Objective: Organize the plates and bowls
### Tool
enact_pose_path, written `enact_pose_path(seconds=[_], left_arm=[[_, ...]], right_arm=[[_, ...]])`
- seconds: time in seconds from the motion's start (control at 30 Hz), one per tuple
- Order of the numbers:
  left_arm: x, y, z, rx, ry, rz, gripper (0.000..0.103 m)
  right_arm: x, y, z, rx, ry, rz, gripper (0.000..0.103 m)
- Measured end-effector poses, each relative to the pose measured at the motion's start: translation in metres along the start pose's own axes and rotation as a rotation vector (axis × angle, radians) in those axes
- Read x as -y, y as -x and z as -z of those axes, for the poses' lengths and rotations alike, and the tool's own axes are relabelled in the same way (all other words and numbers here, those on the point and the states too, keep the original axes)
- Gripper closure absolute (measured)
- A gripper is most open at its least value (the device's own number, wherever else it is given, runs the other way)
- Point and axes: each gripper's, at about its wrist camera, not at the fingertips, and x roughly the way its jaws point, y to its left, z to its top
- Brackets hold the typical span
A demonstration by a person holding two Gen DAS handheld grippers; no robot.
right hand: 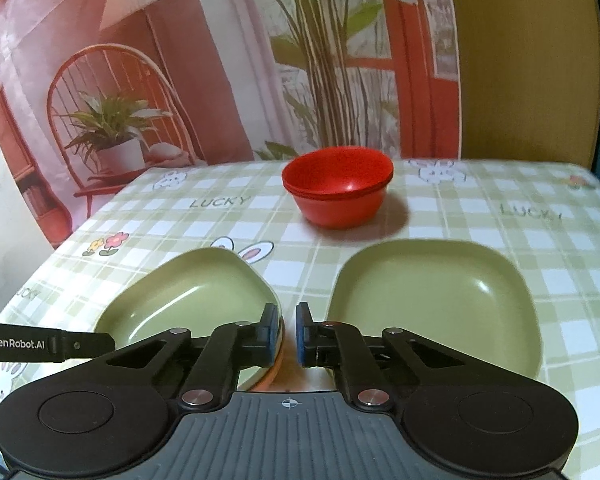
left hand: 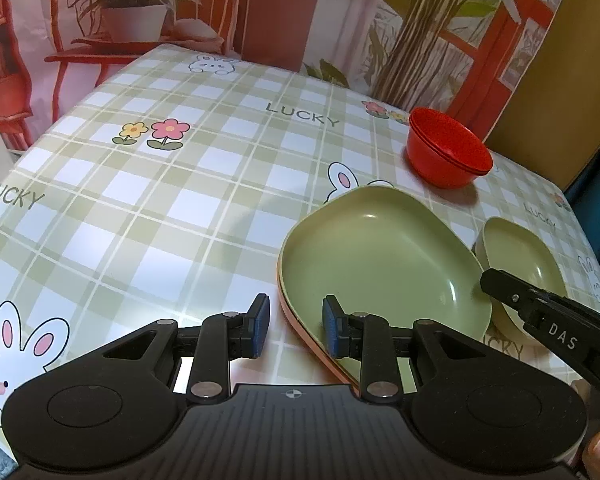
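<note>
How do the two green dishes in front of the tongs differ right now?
The left green plate sits on top of an orange plate, whose rim shows beneath it; the right green plate lies straight on the checked tablecloth. The left one is tilted, while the right one lies flat. In the left wrist view the left one looks larger, though it is nearer that camera. Both are matte green, rounded-square and empty.

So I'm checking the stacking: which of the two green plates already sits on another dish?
The left green plate, between both grippers: an orange plate's rim shows beneath it. The right green plate lies alone on the tablecloth.
</note>
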Motion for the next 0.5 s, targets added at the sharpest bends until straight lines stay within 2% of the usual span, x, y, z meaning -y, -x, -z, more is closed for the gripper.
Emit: enact_pose_path(seconds=[0.27, 0.37, 0.5], left_arm=[[-0.005, -0.002, 0.000, -0.008, 0.014, -0.005, 0.073], [-0.005, 0.007, -0.007, 0.035, 0.007, -0.001, 0.073], [0.002, 0.024, -0.024, 0.125, -0.027, 0.004, 0.073]], right_arm=[[0.000, -0.003, 0.003, -0.019, -0.018, -0.009, 0.097], [0.000, -0.002, 0.001, -0.009, -0.014, -0.016, 0.096], [0.009, 0.013, -0.015, 0.079, -0.003, -0.012, 0.093]])
